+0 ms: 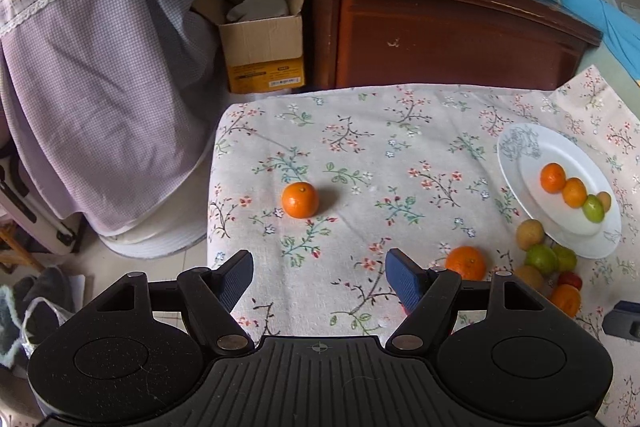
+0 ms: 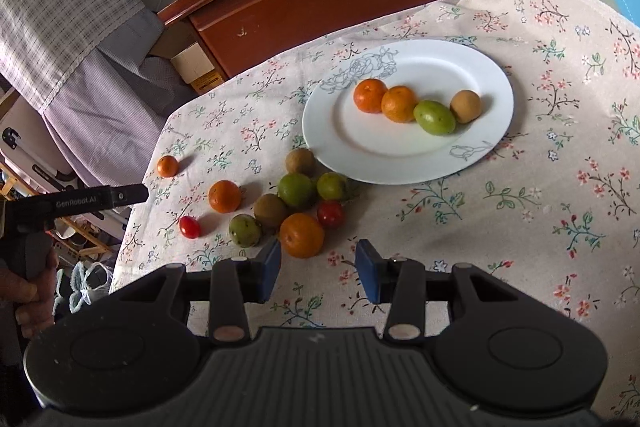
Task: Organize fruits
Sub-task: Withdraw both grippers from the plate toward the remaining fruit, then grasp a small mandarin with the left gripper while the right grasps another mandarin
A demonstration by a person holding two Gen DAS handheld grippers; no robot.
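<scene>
A white plate on the floral tablecloth holds two oranges, a green fruit and a brown fruit. Loose fruit lies left of it: oranges, green fruits, brown fruits and red tomatoes. My right gripper is open and empty, just before the nearest orange. My left gripper is open and empty, above the cloth, short of a lone orange. The plate shows at the right in the left wrist view.
A dark wooden cabinet with boxes on top stands behind the table. An open cardboard box and a checked cloth are on the left, beyond the table's left edge. The left gripper's body shows in the right wrist view.
</scene>
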